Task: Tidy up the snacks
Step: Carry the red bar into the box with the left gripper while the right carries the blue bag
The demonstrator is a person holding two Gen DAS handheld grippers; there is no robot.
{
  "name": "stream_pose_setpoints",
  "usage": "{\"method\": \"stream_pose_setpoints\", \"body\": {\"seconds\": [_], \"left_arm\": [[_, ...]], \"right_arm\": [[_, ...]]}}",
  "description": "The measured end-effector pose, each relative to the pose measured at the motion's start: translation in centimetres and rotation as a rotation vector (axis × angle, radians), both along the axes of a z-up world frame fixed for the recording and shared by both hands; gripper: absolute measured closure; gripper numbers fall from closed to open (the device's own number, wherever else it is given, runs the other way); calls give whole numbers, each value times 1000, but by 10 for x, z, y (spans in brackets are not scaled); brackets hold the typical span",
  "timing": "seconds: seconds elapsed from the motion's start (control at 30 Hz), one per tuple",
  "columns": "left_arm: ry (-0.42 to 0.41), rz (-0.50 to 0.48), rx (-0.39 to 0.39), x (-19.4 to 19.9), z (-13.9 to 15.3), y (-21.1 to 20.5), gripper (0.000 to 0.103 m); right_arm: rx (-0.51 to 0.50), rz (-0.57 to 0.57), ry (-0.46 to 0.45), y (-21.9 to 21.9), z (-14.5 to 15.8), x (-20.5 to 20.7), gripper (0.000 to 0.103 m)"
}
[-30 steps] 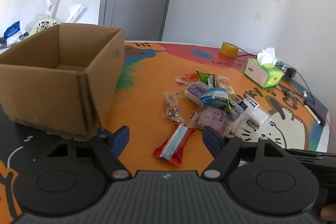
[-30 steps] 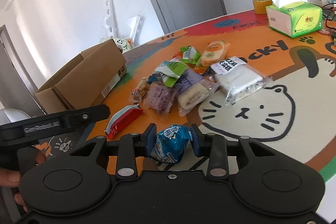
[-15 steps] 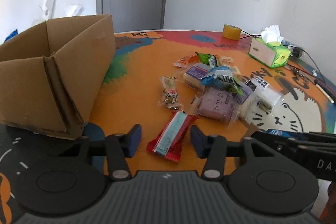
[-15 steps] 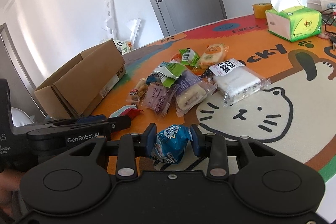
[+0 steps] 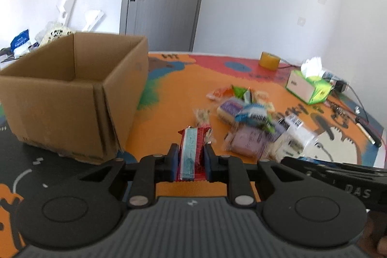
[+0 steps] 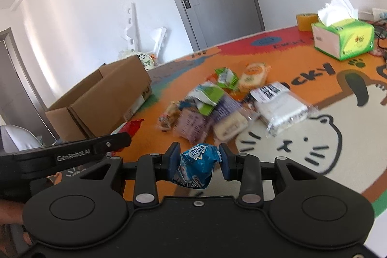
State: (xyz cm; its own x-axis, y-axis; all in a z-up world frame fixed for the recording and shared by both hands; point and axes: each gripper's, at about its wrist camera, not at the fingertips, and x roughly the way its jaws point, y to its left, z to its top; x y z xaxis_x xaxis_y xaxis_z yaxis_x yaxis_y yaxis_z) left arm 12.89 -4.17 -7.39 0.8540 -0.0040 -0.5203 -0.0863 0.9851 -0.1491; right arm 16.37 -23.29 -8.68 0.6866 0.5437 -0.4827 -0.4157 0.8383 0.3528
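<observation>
Left hand-held gripper (image 5: 191, 161), bottom centre of its view: jaws closing on the red bar (image 5: 192, 151), pads pressed to both long sides; bar looks lifted off the counter (image 5: 169, 93). Right hand-held gripper (image 6: 199, 160), bottom centre of its view: clenched on the blue pouch (image 6: 197, 165).

Box (image 5: 72, 93), left of frame: open-topped; the visible inside shows no snacks, floor mostly hidden.

Pile (image 5: 251, 122), right of centre: around ten packets loose on the counter, well apart from the box.

Judgement: early stage. Two snacks in hand, none seen boxed. Left to do: carry both to the box, then clear the pile.
</observation>
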Motion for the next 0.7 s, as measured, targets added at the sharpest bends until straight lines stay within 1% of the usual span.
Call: {"method": "stream_pose_setpoints", "body": {"seconds": [0.13,0.37,0.7], "left_arm": [[-35,-3,-5,-4,17,3,83],[-87,23,-1,-6,39,12,82],[-147,51,11,-5,69,30,83]], "right_arm": [[4,5,-20,6,10,2,67],[7,25,-71,19,32,6,67],[35,73,-106,44,57,16,67]]}}
